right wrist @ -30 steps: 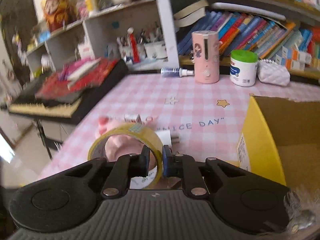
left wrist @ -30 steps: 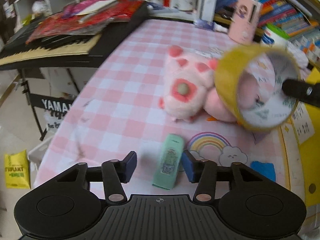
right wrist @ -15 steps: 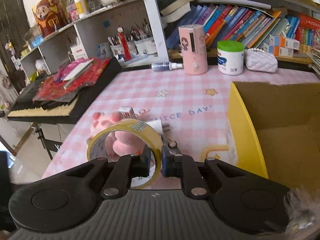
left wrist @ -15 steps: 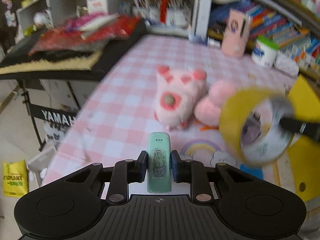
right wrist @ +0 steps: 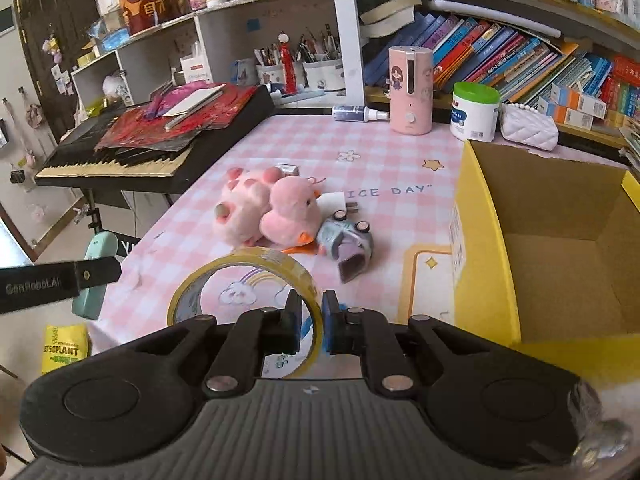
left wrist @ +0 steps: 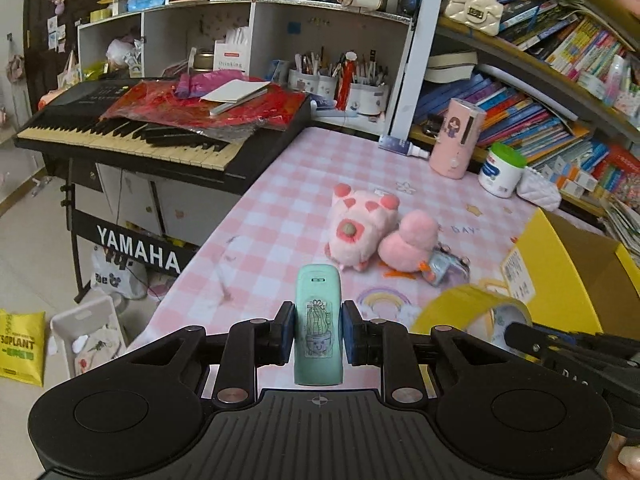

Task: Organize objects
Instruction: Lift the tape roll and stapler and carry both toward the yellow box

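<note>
My left gripper (left wrist: 317, 334) is shut on a mint green case (left wrist: 318, 324) with a cactus drawing, held above the pink checked table (left wrist: 280, 208). My right gripper (right wrist: 311, 322) is shut on the rim of a yellow tape roll (right wrist: 256, 268), also lifted; the roll (left wrist: 472, 308) shows low right in the left wrist view. Two pink plush toys (right wrist: 264, 208) lie mid-table beside a small grey toy car (right wrist: 348, 240). An open yellow cardboard box (right wrist: 560, 240) stands at the right. In the right wrist view the green case (right wrist: 94, 276) and a left finger (right wrist: 60, 280) appear at the left.
A black keyboard (left wrist: 132, 136) piled with red bags stands left of the table. Along the back are a pink dispenser (right wrist: 410, 88), a green-lidded jar (right wrist: 474, 112), a white purse (right wrist: 528, 130), a spray bottle (right wrist: 356, 113), pen cups and bookshelves. A white plug (right wrist: 334, 202) lies behind the plush toys.
My left gripper closed on the green case and lifted it off the table. My right gripper carried the tape roll to the right, toward the yellow box.
</note>
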Demonstrator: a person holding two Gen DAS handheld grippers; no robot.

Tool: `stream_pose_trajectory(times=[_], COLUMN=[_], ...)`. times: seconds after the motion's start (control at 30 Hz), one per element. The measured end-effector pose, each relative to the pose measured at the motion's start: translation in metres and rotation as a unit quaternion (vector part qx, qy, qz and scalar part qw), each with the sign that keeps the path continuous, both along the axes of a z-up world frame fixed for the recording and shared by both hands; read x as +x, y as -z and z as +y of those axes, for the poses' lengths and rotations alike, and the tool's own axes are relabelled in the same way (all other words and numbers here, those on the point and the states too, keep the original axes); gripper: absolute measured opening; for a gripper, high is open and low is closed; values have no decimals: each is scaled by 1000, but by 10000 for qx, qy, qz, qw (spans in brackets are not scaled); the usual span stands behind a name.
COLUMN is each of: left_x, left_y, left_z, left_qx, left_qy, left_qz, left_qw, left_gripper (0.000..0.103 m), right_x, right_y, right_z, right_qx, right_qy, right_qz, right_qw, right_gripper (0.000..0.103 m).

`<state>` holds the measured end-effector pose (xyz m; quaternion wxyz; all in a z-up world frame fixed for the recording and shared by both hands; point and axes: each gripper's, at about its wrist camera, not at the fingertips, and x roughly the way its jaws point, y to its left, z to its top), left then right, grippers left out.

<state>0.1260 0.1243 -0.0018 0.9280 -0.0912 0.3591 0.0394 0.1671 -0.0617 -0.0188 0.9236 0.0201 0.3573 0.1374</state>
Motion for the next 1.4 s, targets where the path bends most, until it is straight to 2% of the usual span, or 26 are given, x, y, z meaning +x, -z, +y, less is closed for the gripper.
stream_pose_trajectory(times=[0.37,0.67,1.13,1.4], left_x=[-78,-117,-136,-135], left_y=[6,6,2,1], left_z=[-10,-36,-84,-131], left_qx=[-142,-93,-189,-145], left_qy=[415,1058,1936,2591], left_qz=[69,55,-19,-53], left_qw=[9990,9943,9809,9657], left_gripper=[23,23,23,23], right_x=[-88,-151,-207,-233], right_y=[-6,-3,-7,-6], right_z=[5,-21,-57,-94], right_qx=[-207,-155,-256,-284], right_qy=[68,585,1289,1868], right_qz=[-25,17,52,37], right_qw=[9998,9982,9913,9820], right_gripper=[10,10,10,10])
